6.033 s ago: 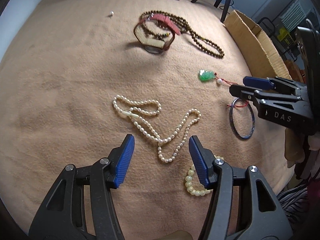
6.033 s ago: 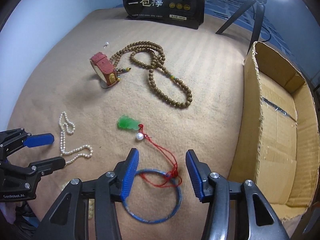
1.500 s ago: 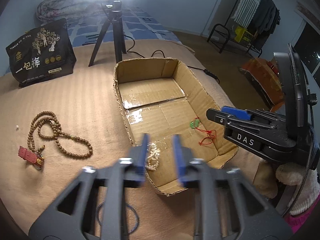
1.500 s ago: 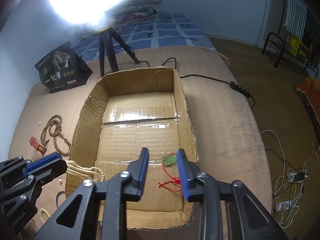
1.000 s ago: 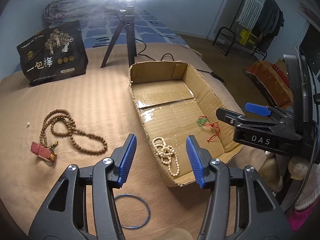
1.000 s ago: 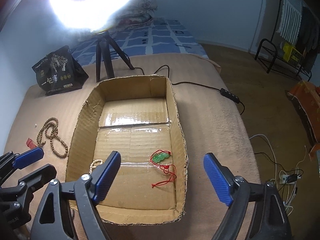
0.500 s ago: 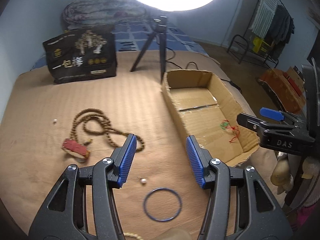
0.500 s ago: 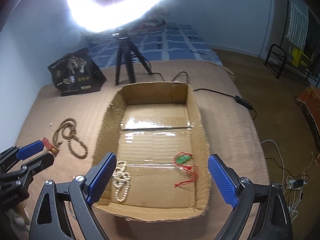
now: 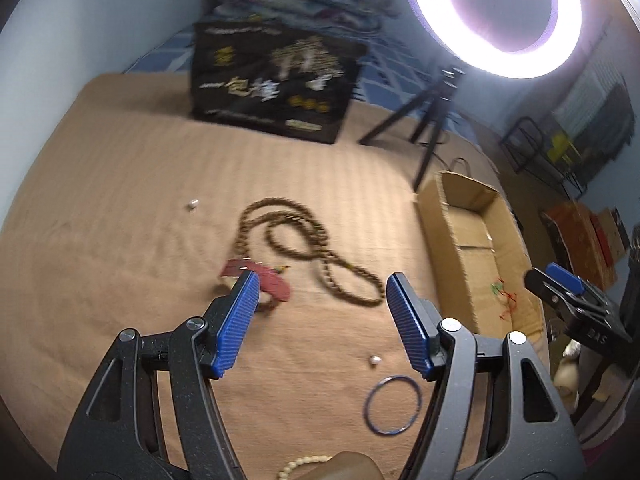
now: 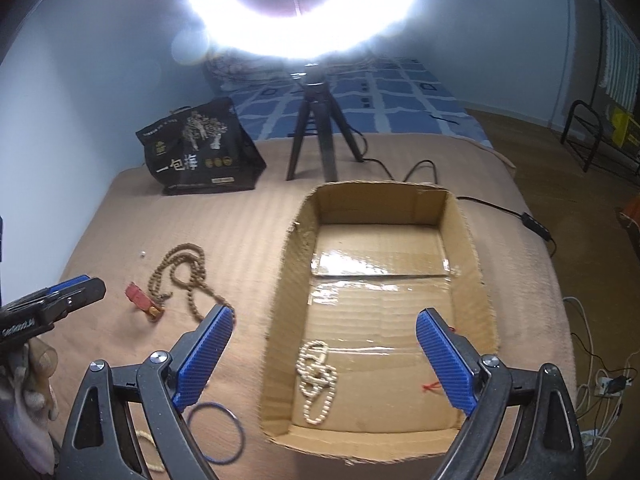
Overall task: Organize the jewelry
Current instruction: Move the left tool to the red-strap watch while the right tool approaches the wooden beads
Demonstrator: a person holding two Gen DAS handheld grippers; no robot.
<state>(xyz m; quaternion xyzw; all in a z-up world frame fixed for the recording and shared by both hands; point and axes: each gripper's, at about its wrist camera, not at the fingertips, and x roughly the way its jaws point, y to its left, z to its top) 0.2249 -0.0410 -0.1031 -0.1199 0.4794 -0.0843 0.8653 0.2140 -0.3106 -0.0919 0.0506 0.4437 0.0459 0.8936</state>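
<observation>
Overhead, a ring light glares over the tan blanket.

I see each gripper as a black plastic clamp frame with silver pivot screws, ribbed blue finger pads, and white lettering on the body.

The cardboard box sits right of the bead necklace on the blanket. The pearl strand lies in the box's near end. The bangle lies before the box's near-left corner. The bag and tripod stand behind.
</observation>
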